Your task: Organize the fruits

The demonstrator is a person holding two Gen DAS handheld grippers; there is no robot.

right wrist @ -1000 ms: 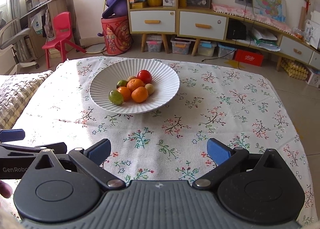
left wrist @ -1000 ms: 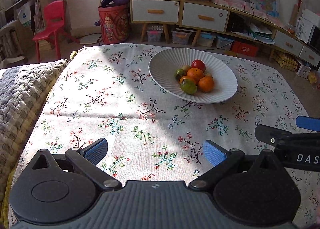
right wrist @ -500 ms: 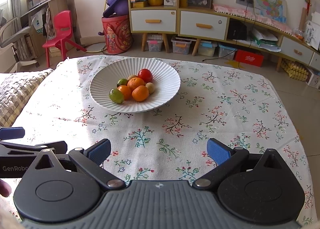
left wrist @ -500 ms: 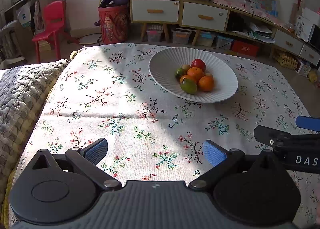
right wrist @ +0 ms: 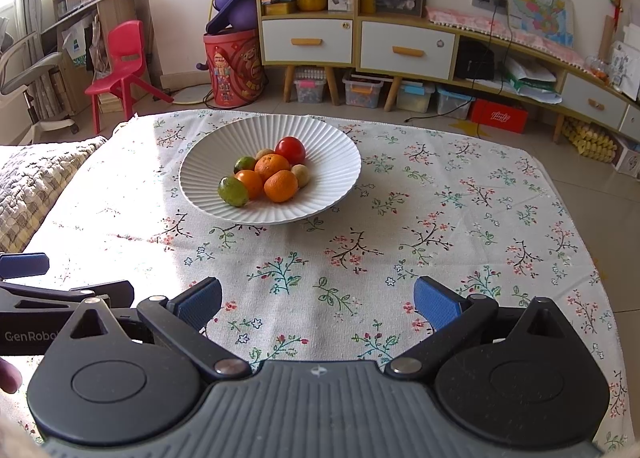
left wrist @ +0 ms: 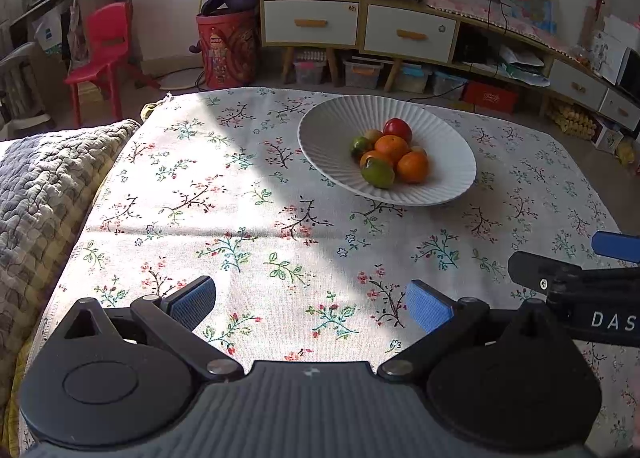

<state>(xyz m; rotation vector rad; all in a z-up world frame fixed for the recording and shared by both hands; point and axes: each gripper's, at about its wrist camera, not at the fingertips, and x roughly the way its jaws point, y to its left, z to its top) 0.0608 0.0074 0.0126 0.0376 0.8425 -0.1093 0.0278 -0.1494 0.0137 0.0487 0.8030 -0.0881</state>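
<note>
Nothing on the counter (left wrist: 224, 194) has shifted since the earlier frames: the bowl and its fruit lie as they did, and only the right-wrist view has crept a touch closer and higher over the cloth.

Going left to right, a quilted blanket (left wrist: 44, 186) lies along the counter's left edge. The left tool (left wrist: 310, 304) hovers low over the floral cloth with its blue pads spread wide and nothing between them. Well ahead of it, and to its right, stands the white ribbed bowl (left wrist: 324, 138), holding the fruit in one tight heap: a green one (right wrist: 233, 191) at the near left, three oranges (right wrist: 272, 167) in the middle, a red one (right wrist: 290, 150) at the back, and small yellowish ones tucked behind and beside. The right tool (right wrist: 316, 304) hangs beside the left one, likewise spread wide and empty, with the bowl ahead and slightly to its left.

With every fruit already in the bowl, the job looks finished or close to it. The risks are few but real. The pieces touch one another, so a pad pushed into the heap would likely nudge a neighbour and send a round one rolling up the shallow wall and out. The bowl sits on loose cloth; a tool dragging the fabric could slide it. The two tools are close together, and reaching at once might make them knock.
</note>
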